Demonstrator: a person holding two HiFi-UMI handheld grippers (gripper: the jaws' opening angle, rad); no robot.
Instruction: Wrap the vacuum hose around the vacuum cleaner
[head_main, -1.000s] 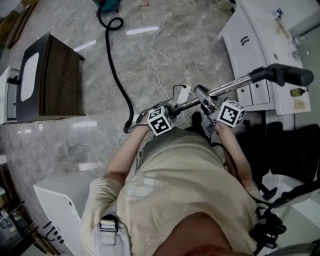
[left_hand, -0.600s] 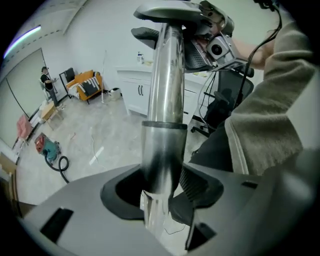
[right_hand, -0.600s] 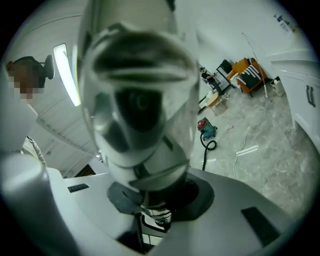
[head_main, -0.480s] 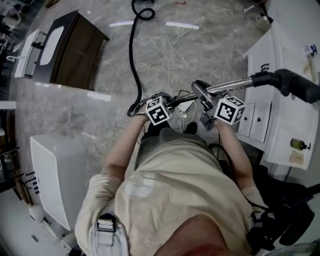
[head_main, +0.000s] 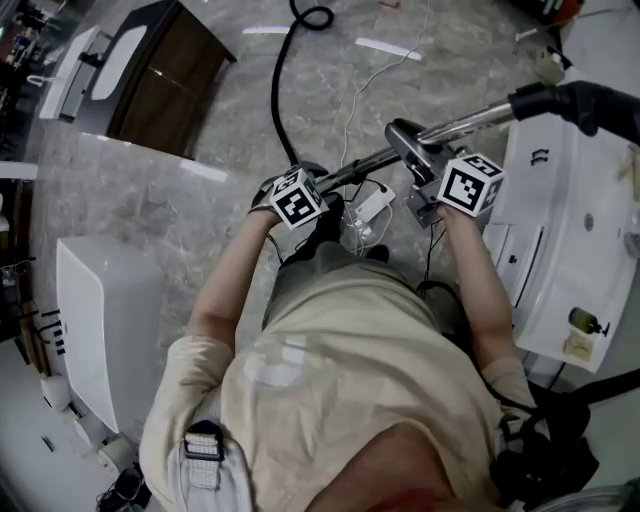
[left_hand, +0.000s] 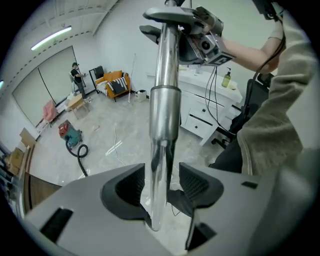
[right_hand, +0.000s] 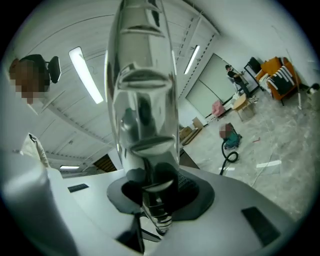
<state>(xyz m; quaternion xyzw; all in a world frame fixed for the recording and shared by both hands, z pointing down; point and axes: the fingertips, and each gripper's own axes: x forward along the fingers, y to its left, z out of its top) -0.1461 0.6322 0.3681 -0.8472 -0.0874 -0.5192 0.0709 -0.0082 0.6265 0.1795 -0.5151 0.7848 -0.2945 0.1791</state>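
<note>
A shiny metal vacuum wand (head_main: 460, 125) runs from the picture's middle up to the right and ends in a black handle (head_main: 590, 100). My left gripper (head_main: 325, 185) is shut on its lower end, where the black hose (head_main: 278, 110) joins. My right gripper (head_main: 420, 170) is shut on the wand farther up. In the left gripper view the wand (left_hand: 165, 100) passes between the pads of my left gripper (left_hand: 159, 185) toward the right gripper (left_hand: 202, 42). The small teal-and-red vacuum cleaner (left_hand: 68, 132) stands far off on the floor, its hose coiled beside it; the right gripper view also shows the cleaner (right_hand: 232, 140).
A dark wooden cabinet (head_main: 160, 80) with a basin stands at the upper left. A white drawer unit (head_main: 560, 250) is close on the right and a white box (head_main: 95, 330) on the left. A thin white cable (head_main: 380, 60) lies on the marble floor. A black chair (head_main: 560, 440) is behind me.
Both grippers have carried the wand across the room, and its handle end now sits higher at the right. The dark cabinet and hose have shifted up and right in the head view.
</note>
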